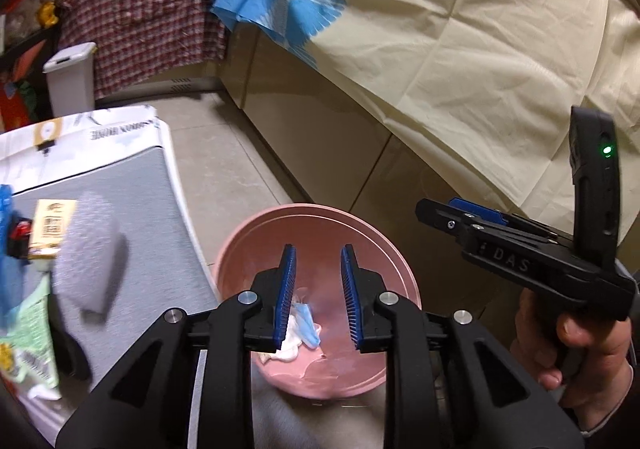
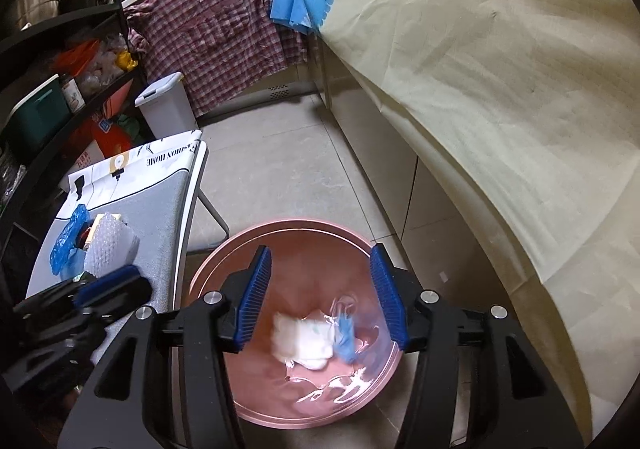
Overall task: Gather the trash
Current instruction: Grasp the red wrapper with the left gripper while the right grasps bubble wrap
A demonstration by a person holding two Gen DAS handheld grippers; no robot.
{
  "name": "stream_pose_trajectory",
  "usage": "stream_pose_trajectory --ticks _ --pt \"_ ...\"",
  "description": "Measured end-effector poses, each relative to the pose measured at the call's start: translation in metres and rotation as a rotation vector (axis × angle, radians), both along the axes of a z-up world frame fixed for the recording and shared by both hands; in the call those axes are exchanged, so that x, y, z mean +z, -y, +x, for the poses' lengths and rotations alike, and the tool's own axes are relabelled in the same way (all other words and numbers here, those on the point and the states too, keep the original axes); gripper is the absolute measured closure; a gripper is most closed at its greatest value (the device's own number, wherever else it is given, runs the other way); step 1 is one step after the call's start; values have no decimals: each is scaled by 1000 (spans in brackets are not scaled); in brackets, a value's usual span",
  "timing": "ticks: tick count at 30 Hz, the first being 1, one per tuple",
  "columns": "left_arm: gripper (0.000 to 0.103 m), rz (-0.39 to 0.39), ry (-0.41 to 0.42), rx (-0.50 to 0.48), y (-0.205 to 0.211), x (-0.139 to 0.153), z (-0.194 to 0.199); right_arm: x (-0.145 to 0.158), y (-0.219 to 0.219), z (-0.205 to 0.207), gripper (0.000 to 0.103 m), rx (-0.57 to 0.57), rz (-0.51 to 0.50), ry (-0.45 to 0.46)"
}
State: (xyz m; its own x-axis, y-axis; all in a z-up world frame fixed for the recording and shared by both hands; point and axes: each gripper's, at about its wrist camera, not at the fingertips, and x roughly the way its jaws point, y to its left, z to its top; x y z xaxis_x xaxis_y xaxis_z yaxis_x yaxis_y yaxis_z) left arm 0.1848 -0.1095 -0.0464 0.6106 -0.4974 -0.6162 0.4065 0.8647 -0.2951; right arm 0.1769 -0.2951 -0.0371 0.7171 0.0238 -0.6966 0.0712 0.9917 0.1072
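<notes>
A pink basin point(image 1: 320, 233) stands on the floor and also shows in the right wrist view point(image 2: 304, 241). White tissue point(image 2: 302, 341) and a blue mask point(image 2: 344, 337) lie in it; both also show in the left wrist view, the tissue point(image 1: 290, 345) and the mask point(image 1: 308, 323). My left gripper point(image 1: 319, 299) is open and empty above the basin. My right gripper point(image 2: 324, 299) is open and empty above the basin, and its body shows in the left wrist view point(image 1: 520, 253). More trash lies on the grey table point(image 1: 160, 217): bubble wrap point(image 2: 110, 249), a small box point(image 1: 52, 227), a blue wrapper point(image 2: 66, 241).
The table point(image 2: 160, 209) stands left of the basin. A white lidded bin point(image 2: 166, 105) stands on the floor beyond it. A cream cloth point(image 2: 500, 89) hangs over the counter on the right. A plaid shirt point(image 2: 216, 41) hangs at the back. Shelves point(image 2: 60, 69) stand on the left.
</notes>
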Motion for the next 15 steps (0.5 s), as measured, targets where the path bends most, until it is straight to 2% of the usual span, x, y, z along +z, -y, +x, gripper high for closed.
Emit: stream_pose_trajectory --ticks 12,15 --pt "80 50 136 170 -77 54 -70 42 -21 -49 54 25 -17 212" --pt "80 75 164 198 -97 67 -88 49 -35 -59 58 70 -17 215"
